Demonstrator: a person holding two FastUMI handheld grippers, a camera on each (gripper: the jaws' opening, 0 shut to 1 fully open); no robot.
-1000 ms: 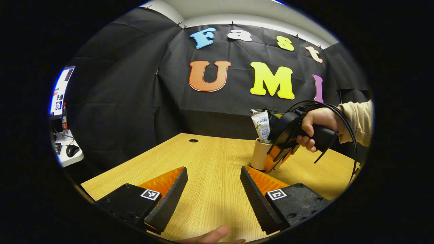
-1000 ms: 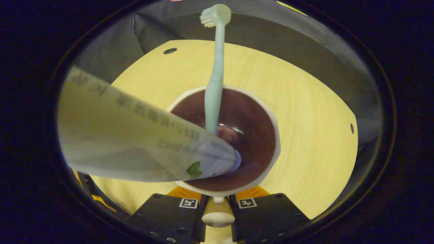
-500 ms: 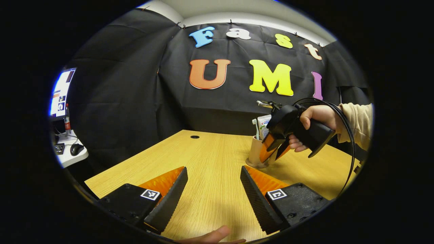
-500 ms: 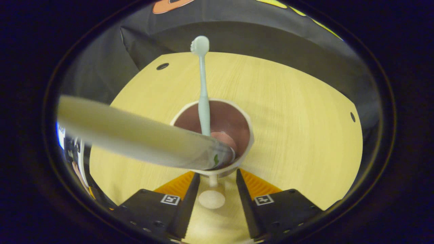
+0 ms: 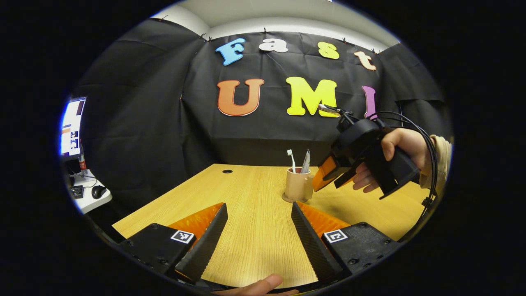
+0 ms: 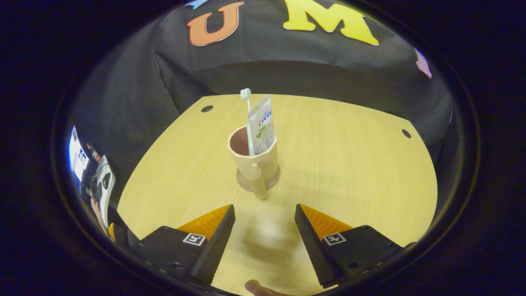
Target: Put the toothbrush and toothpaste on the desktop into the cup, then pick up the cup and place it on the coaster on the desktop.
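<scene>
cup [image 6: 254, 160]: upright on the coaster [image 6: 274, 181], mid desktop [image 6: 349, 164]; handle sticks out toward the right gripper view's camera. Also in left gripper view [image 5: 297, 186], past the left fingers.
toothbrush [image 6: 248, 119]: standing in cup, head up, leaning on the far rim; in left gripper view [image 5: 291, 159] on the left side of the cup.
toothpaste [image 6: 261, 125]: standing in cup just beside the brush, flat end up; edge-on and thin in left gripper view [image 5: 305, 161].
coaster: round, under cup, rim showing around the base.
right gripper [image 6: 265, 238]: fingers spread wide, holding nothing, apart from the cup, handle in line with the gap. In left gripper view [image 5: 333, 177] held in a hand [image 5: 396, 152], raised above the desktop to the right of the cup, tips pointing down toward it, not touching.
left gripper [image 5: 259, 234]: fingers wide apart, nothing between them, low over the near desktop, well apart from cup.
extras: fingertip at bottom edge [image 5: 257, 285]; side table with mouse [image 5: 98, 191] at far left.
</scene>
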